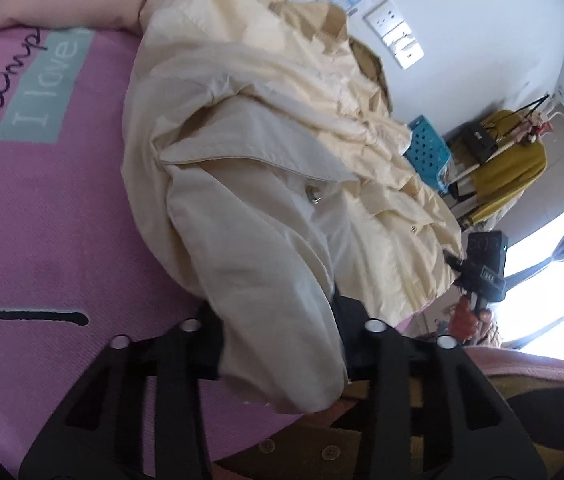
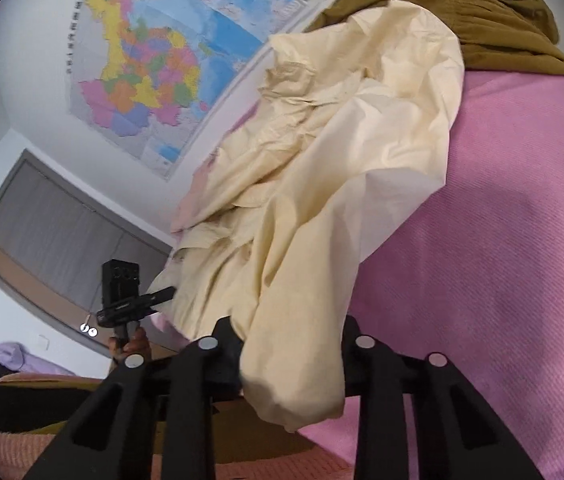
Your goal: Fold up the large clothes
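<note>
One cream coat (image 1: 282, 152) is lying crumpled on one pink sheet (image 1: 42, 216); two grippers, left (image 1: 282, 344) and right (image 2: 289, 356), are each pinching a fold of it

Cream against pink, with olive behind

A crumpled cream-yellow cotton jacket (image 1: 282, 152) is lying pale against a pink woven bedspread (image 1: 42, 220) showing black lettering on a mint-green panel; an olive-brown knitted garment (image 2: 461, 12) is lying behind, and a multicoloured paper wall map (image 2: 150, 68), perhaps blue-bordered, is hanging on white.
</note>
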Tool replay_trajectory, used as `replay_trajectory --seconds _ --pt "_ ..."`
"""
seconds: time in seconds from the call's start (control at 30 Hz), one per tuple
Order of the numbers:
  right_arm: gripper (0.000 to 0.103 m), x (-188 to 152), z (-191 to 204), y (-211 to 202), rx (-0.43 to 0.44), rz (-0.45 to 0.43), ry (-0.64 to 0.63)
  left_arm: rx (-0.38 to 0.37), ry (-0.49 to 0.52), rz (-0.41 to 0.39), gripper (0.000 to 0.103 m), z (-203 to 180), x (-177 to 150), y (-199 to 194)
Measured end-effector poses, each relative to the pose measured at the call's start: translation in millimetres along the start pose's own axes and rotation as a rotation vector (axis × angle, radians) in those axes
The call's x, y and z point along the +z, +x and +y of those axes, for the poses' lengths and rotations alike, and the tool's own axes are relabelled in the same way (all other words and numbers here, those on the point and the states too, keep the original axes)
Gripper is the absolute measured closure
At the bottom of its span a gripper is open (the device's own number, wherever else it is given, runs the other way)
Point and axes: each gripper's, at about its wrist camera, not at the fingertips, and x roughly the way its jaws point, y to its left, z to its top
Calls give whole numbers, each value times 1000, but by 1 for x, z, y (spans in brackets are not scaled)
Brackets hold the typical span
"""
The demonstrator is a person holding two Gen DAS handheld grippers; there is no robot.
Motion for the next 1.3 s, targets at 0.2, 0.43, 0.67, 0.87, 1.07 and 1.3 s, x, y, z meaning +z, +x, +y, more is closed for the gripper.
replay_trajectory --seconds 0.2,0.43,0.67,0.87,1.07,1.3 --pt "41 -1 -7 7 9 10 34 -23 -32 43 31 8 1 9" --pt "83 -3 4 -2 11 -30 -5 -35 -61 -11 71 7 0 4" --pt "87 1 44 -36 71 -115 -76 -58 6 -106 83 -22 1 -41" --pt "87 6 62 -59 116 -160 -65 -102 31 -141 83 -35 1 -67" --pt "88 26 67 -63 124 -183 -32 -102 20 -142 83 -37 19 -73" --pt "88 67 72 -60 146 -220 -27 -59 71 -133 83 -54 66 -81"
